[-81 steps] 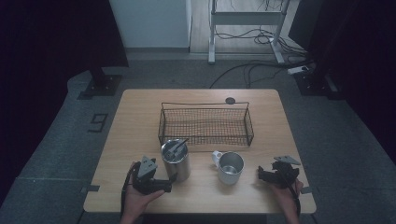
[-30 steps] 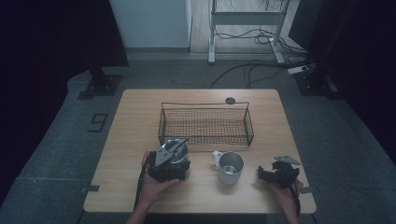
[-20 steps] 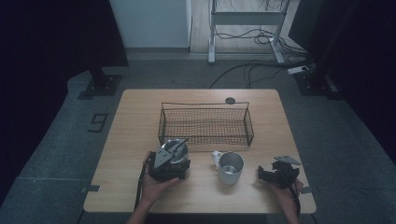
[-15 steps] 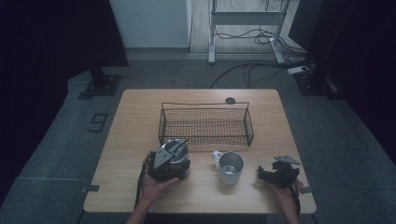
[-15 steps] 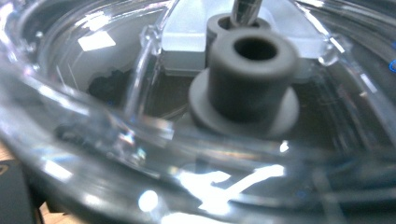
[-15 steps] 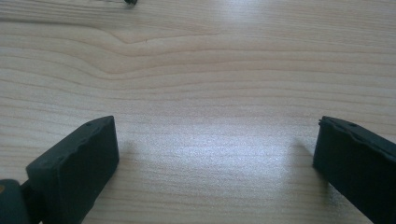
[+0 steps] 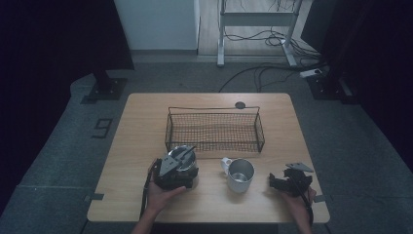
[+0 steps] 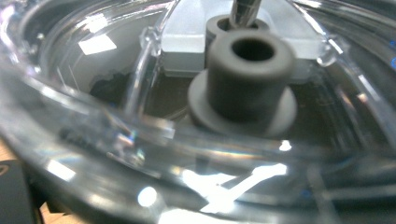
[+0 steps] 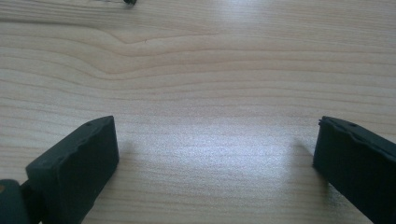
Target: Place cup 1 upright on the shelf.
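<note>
A steel tumbler (image 7: 182, 156) with a clear lid and a metal straw stands near the table's front left. My left gripper (image 7: 173, 174) sits right against its near side, partly covering it. The left gripper view looks down from very close on the clear lid (image 8: 93, 116), its grey rubber grommet (image 8: 245, 79) and the straw (image 8: 243, 11); the jaws are hidden. A steel mug (image 7: 240, 174) stands apart to the right. My right gripper (image 7: 281, 183) rests on the table at the front right, open, its fingers (image 9: 79, 163) wide apart over bare wood.
A black wire basket (image 7: 168, 129) stands across the middle of the wooden table (image 7: 141, 136), just behind the tumbler. A small black disc (image 7: 239, 105) lies behind the basket. Cables and a desk frame are on the floor beyond the table.
My left gripper moved right from beside the tumbler to right up against it, then stayed still over the last second. The right gripper and the mug have not moved.
</note>
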`<state>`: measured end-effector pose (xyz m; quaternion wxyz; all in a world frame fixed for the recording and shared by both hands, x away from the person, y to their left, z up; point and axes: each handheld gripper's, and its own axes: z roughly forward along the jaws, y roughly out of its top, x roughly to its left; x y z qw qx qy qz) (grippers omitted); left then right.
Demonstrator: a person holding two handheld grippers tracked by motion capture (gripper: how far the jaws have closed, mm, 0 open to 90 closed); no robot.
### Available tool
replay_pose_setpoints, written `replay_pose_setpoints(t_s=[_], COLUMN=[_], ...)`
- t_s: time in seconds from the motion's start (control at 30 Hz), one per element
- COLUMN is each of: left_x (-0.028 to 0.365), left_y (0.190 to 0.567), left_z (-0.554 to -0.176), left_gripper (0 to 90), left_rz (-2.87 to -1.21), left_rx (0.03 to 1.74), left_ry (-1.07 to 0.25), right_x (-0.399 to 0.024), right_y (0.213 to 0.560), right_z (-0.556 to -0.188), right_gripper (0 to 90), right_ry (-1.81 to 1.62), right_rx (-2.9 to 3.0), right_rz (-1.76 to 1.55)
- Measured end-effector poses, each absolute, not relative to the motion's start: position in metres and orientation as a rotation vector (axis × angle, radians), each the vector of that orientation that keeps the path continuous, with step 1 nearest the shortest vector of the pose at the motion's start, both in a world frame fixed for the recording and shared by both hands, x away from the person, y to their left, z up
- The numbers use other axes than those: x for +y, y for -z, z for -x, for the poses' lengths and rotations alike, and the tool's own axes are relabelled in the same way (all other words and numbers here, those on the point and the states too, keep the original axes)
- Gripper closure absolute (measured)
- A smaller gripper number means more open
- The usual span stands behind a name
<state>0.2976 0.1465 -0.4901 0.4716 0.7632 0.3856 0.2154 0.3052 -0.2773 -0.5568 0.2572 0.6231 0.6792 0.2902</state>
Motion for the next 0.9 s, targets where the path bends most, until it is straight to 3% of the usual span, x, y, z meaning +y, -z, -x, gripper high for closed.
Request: replay_pose_setpoints(t_s=[0.9], left_x=[0.159], left_y=[0.469], left_z=[-0.297], left_gripper=[4.1], left_rz=[-1.827], left_rx=[0.977], left_ry=[-0.526], right_x=[-0.278], right_y=[0.557], right_z=[-0.306], right_gripper=[0.1], right_ry=[-0.788], right_rx=[1.839], right_rz=[-1.698])
